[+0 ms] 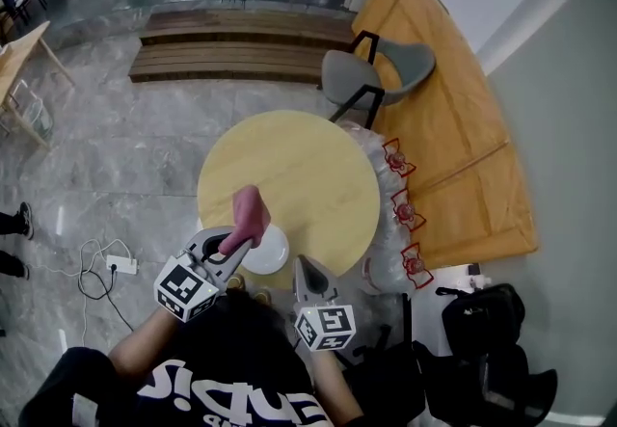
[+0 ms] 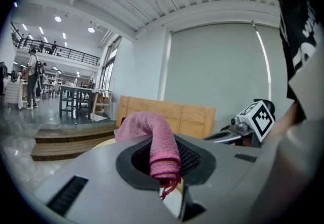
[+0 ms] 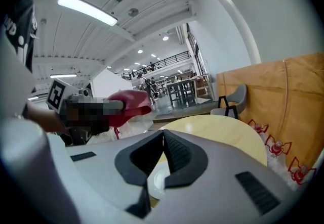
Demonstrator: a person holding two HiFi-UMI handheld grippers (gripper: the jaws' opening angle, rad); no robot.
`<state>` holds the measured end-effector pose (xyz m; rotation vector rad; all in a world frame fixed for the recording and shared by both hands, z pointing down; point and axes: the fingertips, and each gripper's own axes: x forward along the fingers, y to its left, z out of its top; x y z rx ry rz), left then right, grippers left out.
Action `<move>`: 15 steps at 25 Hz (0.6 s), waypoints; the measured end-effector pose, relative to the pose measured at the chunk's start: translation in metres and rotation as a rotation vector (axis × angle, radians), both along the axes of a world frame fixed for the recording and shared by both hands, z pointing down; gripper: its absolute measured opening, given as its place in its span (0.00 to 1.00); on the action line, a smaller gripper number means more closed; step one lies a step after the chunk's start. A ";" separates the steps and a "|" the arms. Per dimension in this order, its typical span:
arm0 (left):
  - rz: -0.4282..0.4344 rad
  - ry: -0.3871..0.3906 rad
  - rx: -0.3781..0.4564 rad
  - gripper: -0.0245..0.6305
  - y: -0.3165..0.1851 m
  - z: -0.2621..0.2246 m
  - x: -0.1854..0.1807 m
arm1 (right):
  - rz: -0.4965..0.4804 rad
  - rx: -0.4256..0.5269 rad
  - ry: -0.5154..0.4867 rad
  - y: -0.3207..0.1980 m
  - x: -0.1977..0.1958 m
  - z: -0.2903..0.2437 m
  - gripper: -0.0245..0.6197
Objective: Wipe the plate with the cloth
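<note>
A white plate [image 1: 269, 251] lies at the near edge of the round yellow table [image 1: 299, 174]. My left gripper [image 1: 239, 240] is shut on a rolled pink cloth [image 1: 249, 212], which sticks up past the jaws over the plate's left side. In the left gripper view the cloth [image 2: 154, 139] arches out from between the black pads, and a sliver of the plate [image 2: 172, 203] shows below. My right gripper [image 1: 302, 268] is shut on nothing, just right of the plate. In the right gripper view its jaws [image 3: 163, 136] meet above the plate [image 3: 158, 180], with the cloth [image 3: 130, 103] at the left.
A grey chair [image 1: 374, 76] stands at the table's far side. Plastic bags with red print [image 1: 400, 215] lean against its right edge, by a wooden bench [image 1: 453, 126]. A black bag [image 1: 492, 319] sits at the lower right. A power strip [image 1: 120, 265] lies on the floor at the left.
</note>
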<state>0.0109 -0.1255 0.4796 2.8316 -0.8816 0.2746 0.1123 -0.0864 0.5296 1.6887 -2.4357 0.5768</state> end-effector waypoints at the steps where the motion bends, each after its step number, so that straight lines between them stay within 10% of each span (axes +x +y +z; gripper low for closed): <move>1: 0.003 -0.005 -0.010 0.12 -0.003 0.003 0.000 | -0.002 -0.012 0.013 -0.003 -0.001 0.005 0.07; 15: 0.062 -0.080 -0.078 0.12 -0.043 0.058 0.016 | -0.035 -0.267 0.028 -0.033 0.009 0.104 0.07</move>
